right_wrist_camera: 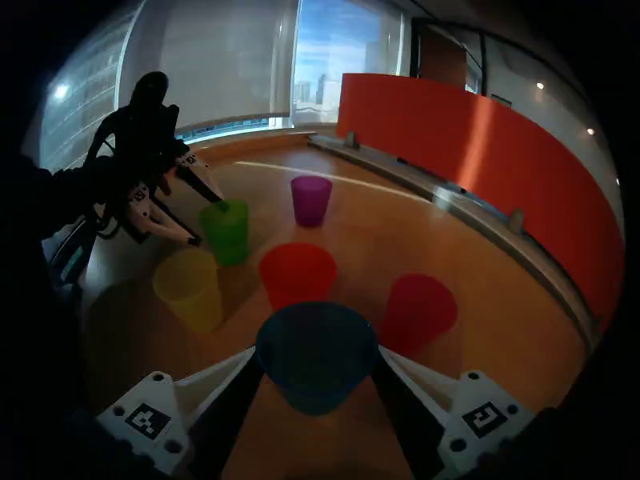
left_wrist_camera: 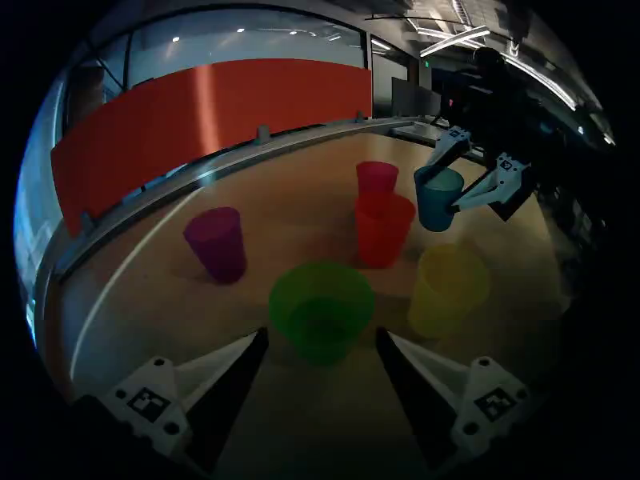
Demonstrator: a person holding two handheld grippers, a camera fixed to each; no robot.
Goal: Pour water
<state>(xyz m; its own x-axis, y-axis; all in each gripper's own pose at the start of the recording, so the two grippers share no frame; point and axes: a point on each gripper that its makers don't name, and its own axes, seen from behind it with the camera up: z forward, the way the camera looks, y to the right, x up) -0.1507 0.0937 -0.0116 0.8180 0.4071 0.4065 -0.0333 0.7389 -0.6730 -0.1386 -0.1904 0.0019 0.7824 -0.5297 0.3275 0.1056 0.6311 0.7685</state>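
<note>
six cups: purple cup [left_wrist_camera: 216, 242], green cup [left_wrist_camera: 322, 308], orange cup [left_wrist_camera: 382, 228], crimson cup [left_wrist_camera: 376, 176], yellow cup [left_wrist_camera: 446, 288] on wooden table [left_wrist_camera: 280, 192]
right gripper [right_wrist_camera: 317, 352]: fingers clamped on blue cup [right_wrist_camera: 316, 368], held aloft
left gripper [left_wrist_camera: 318, 340]: spread wide, green cup between tips, contact unclear
water: not discernible in the dim cups

orange partition panel [left_wrist_camera: 212, 120]: upper left of left gripper view, upper right of right gripper view | wooden table [left_wrist_camera: 312, 172]: centre, pale line along its left side | window [right_wrist_camera: 336, 64]: top centre, blue sky and towers | ceiling strip lights [left_wrist_camera: 452, 40]: top right
</note>
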